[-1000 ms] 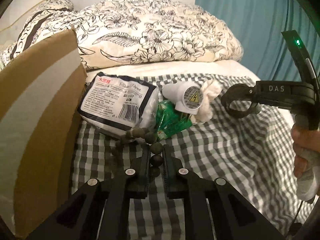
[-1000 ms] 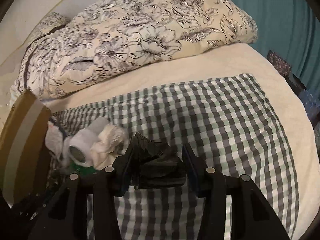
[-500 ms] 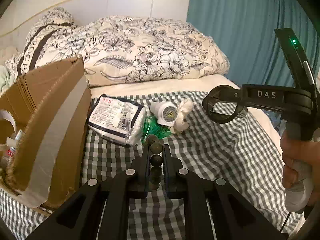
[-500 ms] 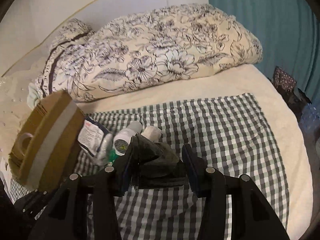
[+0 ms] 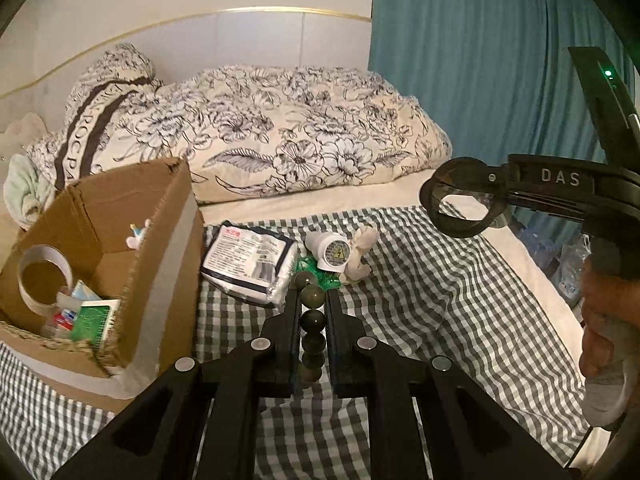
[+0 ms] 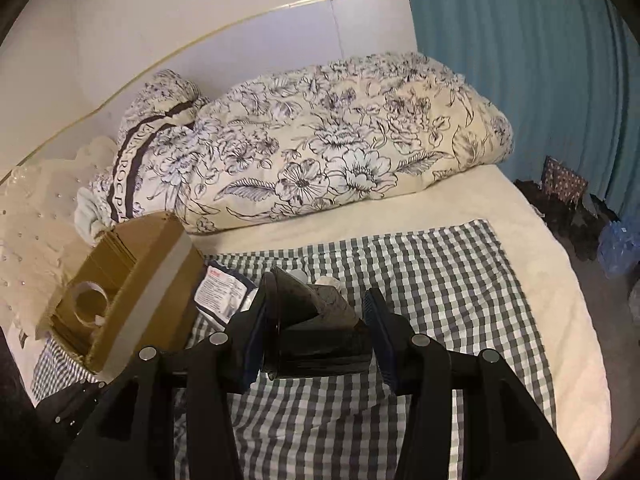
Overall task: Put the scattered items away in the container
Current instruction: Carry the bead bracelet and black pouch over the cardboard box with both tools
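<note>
Left tongs [image 5: 313,312] clenched on a string of dark round beads [image 5: 312,322], held up off the checked cloth [image 5: 440,300] on the bed. Right tongs [image 6: 316,320] grasping a black roll of tape [image 6: 312,340] across its width, also lifted clear; the same roll seen as a dark ring in the left view.

Beads: probably light, hard and smooth, the string limp. Pinched mid-length, so loose ends free to swing and snag; a firm squeeze between two beads likely the safest hold. Tape roll: light, stiff, not fragile; flat sides good for the pads, though a tilted roll could roll out.

Cardboard box [image 5: 120,264] at the left on the bed, open at the top, already carrying a white tape ring, a green notebook and small packets. Near flap standing high, so a high approach from above looks needed to clear its edge.

Left on the cloth just beside the box: a white wipes pack [image 5: 248,264], a white bottle [image 5: 330,248], a green wrapper [image 5: 310,270] and a pale knotted cloth [image 5: 360,256], all bunched close together.

Plenty of open cloth to the right. Floral duvet [image 5: 280,136] behind, well apart from the box mouth. Both sets of tongs bound for one opening, so one at a time seems wise.
</note>
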